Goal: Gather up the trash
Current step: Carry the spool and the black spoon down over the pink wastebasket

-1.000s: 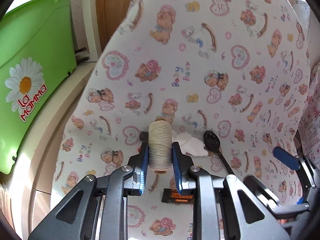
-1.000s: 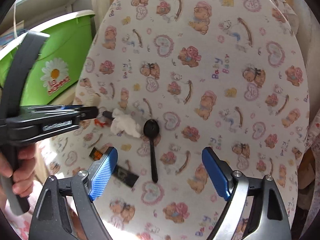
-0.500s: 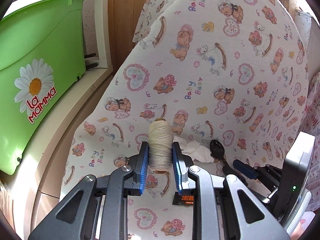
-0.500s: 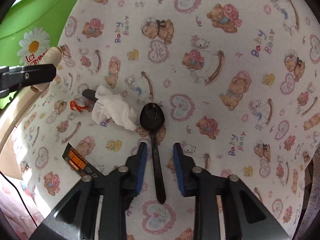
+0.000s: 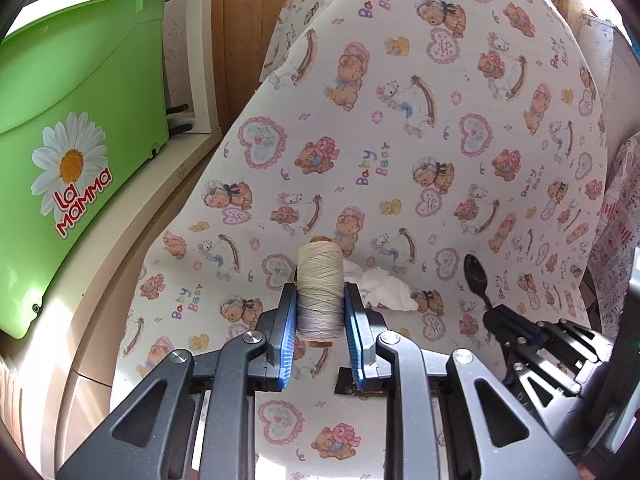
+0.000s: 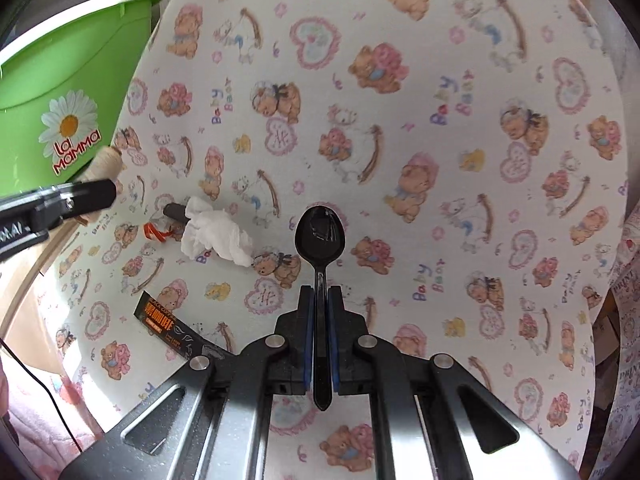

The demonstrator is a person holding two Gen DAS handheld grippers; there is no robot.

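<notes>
Both grippers loaded, trash left on the cloth.

The left gripper [image 5: 321, 314] clamps an upright spool [image 5: 320, 292] by its sides, probably to carry it off; the right gripper [image 6: 319, 312] has its jaws shut tight on the spoon [image 6: 319, 236] handle, bowl pointing ahead, ready to lift. A tissue [image 6: 214, 236] and a sachet [image 6: 168, 322] lie toward the left edge of the cloth [image 6: 440, 140], near the green bin [image 6: 60, 80] likely meant for them.
</notes>
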